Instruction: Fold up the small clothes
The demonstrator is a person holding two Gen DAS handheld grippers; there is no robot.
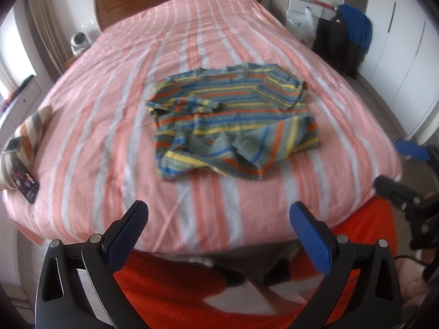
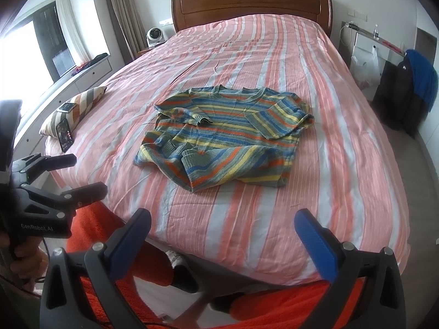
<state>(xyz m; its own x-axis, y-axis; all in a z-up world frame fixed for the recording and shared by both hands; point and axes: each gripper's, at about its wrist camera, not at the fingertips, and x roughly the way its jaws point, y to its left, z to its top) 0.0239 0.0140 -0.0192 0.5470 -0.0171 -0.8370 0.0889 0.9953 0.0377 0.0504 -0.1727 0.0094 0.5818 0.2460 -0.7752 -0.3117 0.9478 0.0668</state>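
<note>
In the left wrist view the striped sweater [image 1: 233, 120] lies near the middle of the pink striped bedspread [image 1: 96, 109], sleeves turned inward and hem rumpled, likely partway through folding; the left gripper [image 1: 219, 216] hangs back over the bed's near edge, spread wide and holding nothing. In the right wrist view the right gripper [image 2: 223, 223] is likewise released and empty, clear of the sweater [image 2: 225, 134], probably lining up a reach
</note>
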